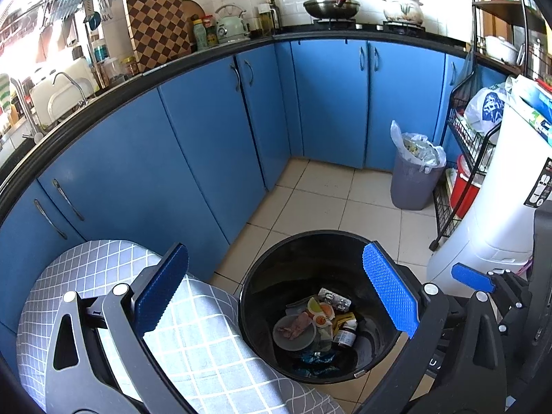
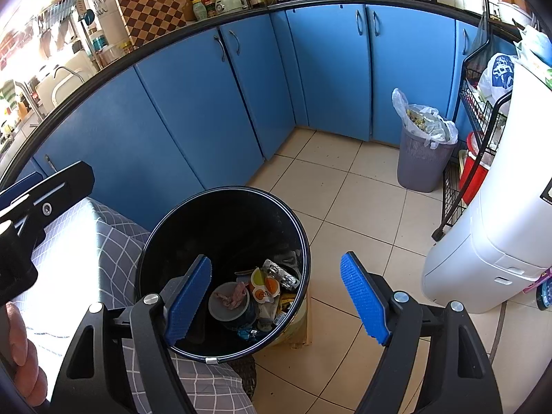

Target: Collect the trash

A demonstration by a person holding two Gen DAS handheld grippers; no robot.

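Observation:
A black round bin stands on the tiled floor beside a surface with a grey checked cloth. Inside lies trash: a round lid with a pink scrap, orange-and-white wrappers, a foil blister pack and a small brown bottle. My left gripper is open above the bin and the cloth's edge, holding nothing. My right gripper is open over the bin's right rim, also holding nothing. Its blue fingertip shows in the left wrist view.
Blue cabinets run along the left and back. A grey lined waste basket full of rubbish stands near the back right. A white appliance and a wire rack fill the right side. A person's hand is at lower left.

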